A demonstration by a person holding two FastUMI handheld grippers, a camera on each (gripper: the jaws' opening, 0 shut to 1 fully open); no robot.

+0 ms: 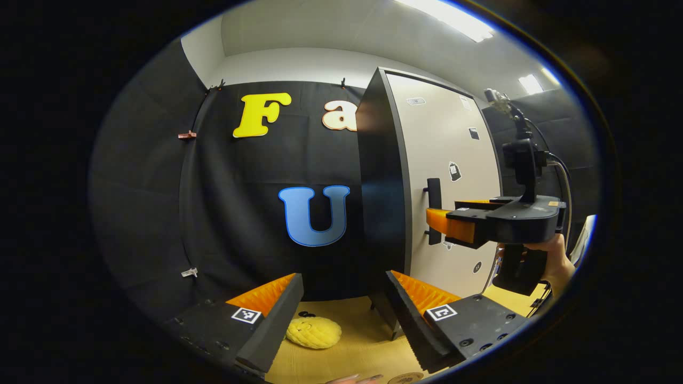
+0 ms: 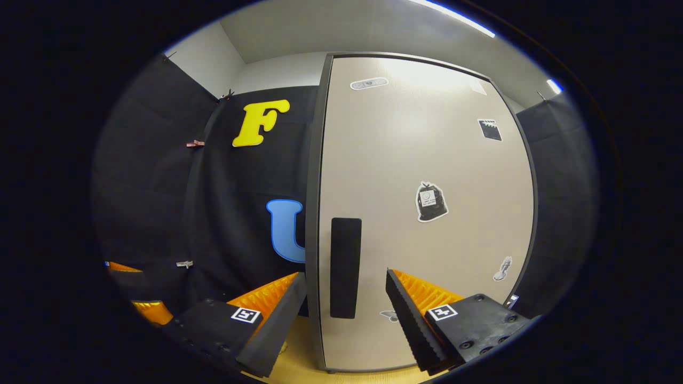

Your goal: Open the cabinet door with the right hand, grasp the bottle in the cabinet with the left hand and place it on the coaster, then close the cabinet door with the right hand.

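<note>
While cabinet door [image 2: 427, 213] sits shut: opening step, right gripper [image 2: 346, 314] fingers spread at handle [image 2: 345, 266], left gripper [image 1: 344, 314] open; next, close and pull.

A square black-and-white marker [image 2: 246, 314] and round screws [image 2: 483, 349] are borne by the black body behind each claw [image 2: 346, 320].

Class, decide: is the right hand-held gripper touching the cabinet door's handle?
Apart. In the right gripper view the handle stands between the open fingers of the right hand-held gripper, with door panel visible on both sides.
</note>
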